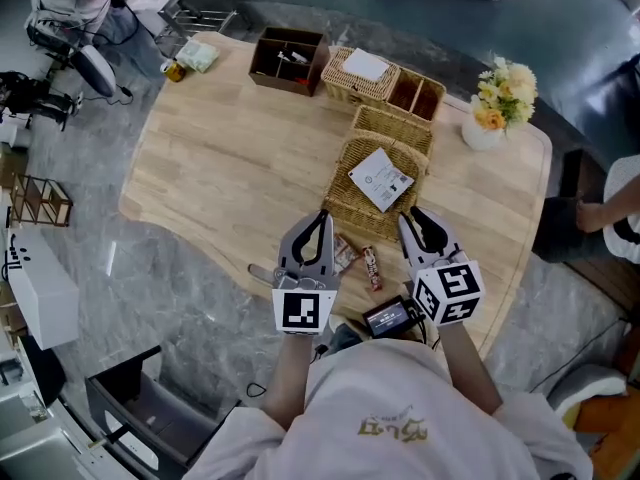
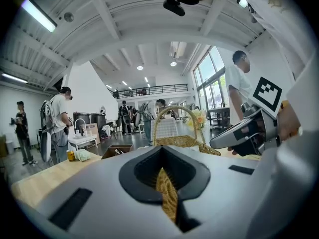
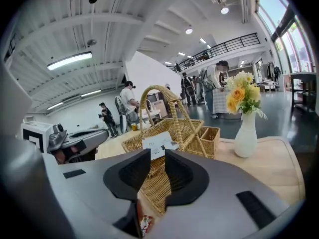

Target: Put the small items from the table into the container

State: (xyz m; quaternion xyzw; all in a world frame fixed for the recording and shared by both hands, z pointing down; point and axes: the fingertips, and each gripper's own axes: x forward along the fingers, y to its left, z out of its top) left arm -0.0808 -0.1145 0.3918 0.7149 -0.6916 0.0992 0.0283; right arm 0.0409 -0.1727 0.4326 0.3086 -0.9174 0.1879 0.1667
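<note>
A pale wood-grain surface (image 1: pixel 230 168) with rounded corners carries the basket (image 1: pixel 345 208), a woven wicker oval with an arched handle, near the middle of the near edge. A flat white printed card (image 1: pixel 380 180) lies tilted inside it.

Two small, glossy, oblong packets lie on the bare wood at the near edge. The left packet (image 1: pixel 345 256) is just beside the basket's near wall. The right packet (image 1: pixel 372 268) is just beside the left one and closer to the edge.

The left gripper (image 1: pixel 322 216) has smooth grey shells and black pads. Its jaws are together with nothing in them, the tips just at the basket's near left corner. The right gripper (image 1: pixel 412 215) has its jaws apart and empty. It is beside the basket's near right corner, and the card and wicker show through its gap.

Along the far edge stand a dark wooden box (image 1: pixel 288 60) with dividers and a flat wicker tray (image 1: pixel 352 86) with a white napkin on it. Next to them is a small two-cell wooden crate (image 1: pixel 415 95). A second wicker tray (image 1: pixel 392 128) sits just behind the basket. At the far right corner is a round white vase (image 1: pixel 482 133) of yellow flowers. A folded pale green cloth (image 1: pixel 198 56) lies at the far left corner.
</note>
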